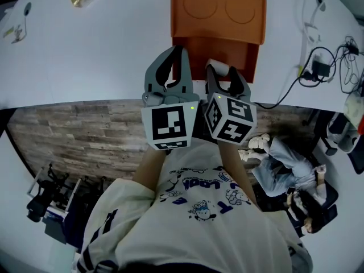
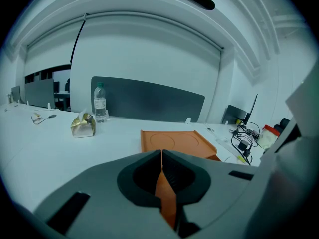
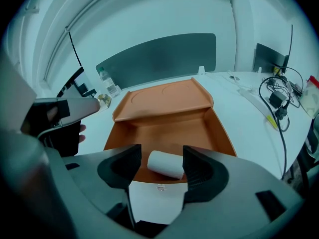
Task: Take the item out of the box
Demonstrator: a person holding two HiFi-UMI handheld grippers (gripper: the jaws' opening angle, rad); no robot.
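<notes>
Our right gripper [image 3: 160, 159] stands wide open around the white roll [image 3: 167, 164], which lies inside the orange box [image 3: 164, 126], lower centre. Our left gripper [image 2: 161, 158] clamps the box's wall on the white table [image 1: 85, 56].

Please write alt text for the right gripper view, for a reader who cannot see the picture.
A small white cylinder lies at the near edge of an open orange cardboard box, framed between the open grey jaws of the right gripper. The box stands on a white table, its lid folded back.
</notes>
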